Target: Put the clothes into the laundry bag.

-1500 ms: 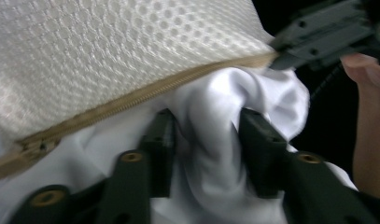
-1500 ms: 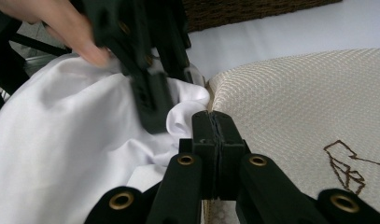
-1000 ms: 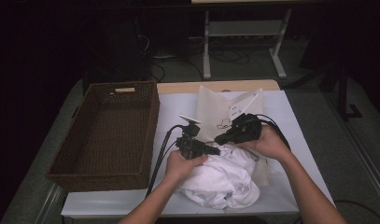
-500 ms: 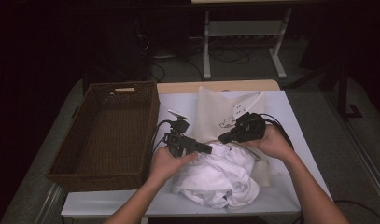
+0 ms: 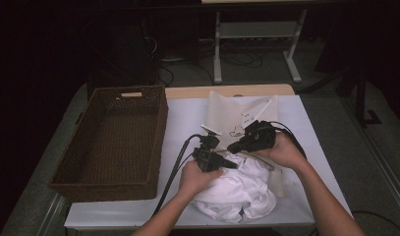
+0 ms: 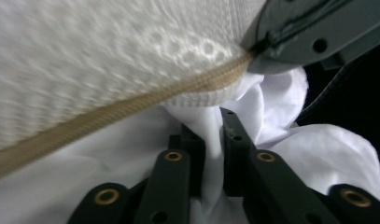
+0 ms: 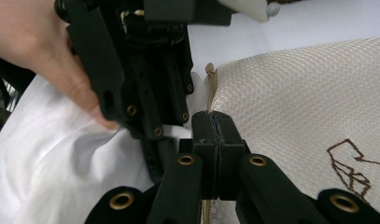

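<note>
A crumpled white cloth (image 5: 237,191) lies at the table's front, partly against a cream mesh bag (image 5: 232,115) with a beige-trimmed edge. My left gripper (image 5: 231,165) points right into the cloth. In the left gripper view its jaws (image 6: 213,126) have just been closing and now pinch a fold of the white cloth (image 6: 318,154) under the mesh bag (image 6: 108,56). My right gripper (image 5: 233,147) points left and its jaws (image 7: 214,122) are shut on the trimmed edge of the mesh bag (image 7: 295,107). The left gripper's body (image 7: 150,70) sits just beyond it.
A dark brown wicker basket (image 5: 156,147) stands empty on the left of the white-covered table (image 5: 187,113). Cables trail from both grippers towards the front. A metal stand (image 5: 217,54) rises on the dark floor behind the table.
My left gripper drew left off the cloth with its jaws apart, then came back right and closed on a fold of it. The right gripper kept hold of the bag's edge.
</note>
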`<state>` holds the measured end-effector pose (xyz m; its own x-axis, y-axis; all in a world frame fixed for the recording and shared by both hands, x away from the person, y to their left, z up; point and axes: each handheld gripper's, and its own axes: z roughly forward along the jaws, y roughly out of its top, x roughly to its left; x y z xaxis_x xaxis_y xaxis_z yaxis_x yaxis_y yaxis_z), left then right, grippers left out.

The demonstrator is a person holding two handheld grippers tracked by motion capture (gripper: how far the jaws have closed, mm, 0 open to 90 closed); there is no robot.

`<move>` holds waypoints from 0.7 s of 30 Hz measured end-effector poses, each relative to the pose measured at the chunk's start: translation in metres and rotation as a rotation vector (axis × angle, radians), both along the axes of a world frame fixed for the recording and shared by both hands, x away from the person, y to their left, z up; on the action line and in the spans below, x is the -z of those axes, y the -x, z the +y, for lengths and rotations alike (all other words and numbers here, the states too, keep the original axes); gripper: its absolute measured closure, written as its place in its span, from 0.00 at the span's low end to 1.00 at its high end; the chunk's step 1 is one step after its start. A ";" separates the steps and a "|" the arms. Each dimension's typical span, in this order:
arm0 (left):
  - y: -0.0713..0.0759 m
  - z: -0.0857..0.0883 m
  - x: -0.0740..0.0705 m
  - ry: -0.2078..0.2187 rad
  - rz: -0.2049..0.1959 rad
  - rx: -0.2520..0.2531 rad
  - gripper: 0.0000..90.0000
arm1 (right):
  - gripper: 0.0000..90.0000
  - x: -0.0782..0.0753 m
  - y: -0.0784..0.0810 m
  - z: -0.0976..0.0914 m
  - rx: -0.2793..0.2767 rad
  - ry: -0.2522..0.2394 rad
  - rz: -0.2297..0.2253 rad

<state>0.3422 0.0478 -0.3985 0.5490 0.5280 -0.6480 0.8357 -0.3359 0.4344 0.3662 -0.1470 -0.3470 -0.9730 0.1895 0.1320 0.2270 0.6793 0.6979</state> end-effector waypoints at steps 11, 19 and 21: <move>0.006 0.006 -0.003 0.086 -0.005 -0.107 0.84 | 0.98 -0.007 0.010 -0.008 0.005 -0.015 -0.002; 0.015 0.056 -0.038 0.033 -0.065 -0.110 0.59 | 0.98 0.001 0.004 -0.014 0.027 -0.007 0.007; 0.015 0.062 -0.040 0.029 -0.064 -0.120 0.55 | 0.98 0.001 0.003 -0.014 0.031 -0.005 0.007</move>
<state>0.3274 0.1102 -0.3586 0.5236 0.5743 -0.6293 0.8394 -0.2215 0.4964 0.3629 -0.1608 -0.3480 -0.9656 0.2192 0.1396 0.2528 0.6683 0.6996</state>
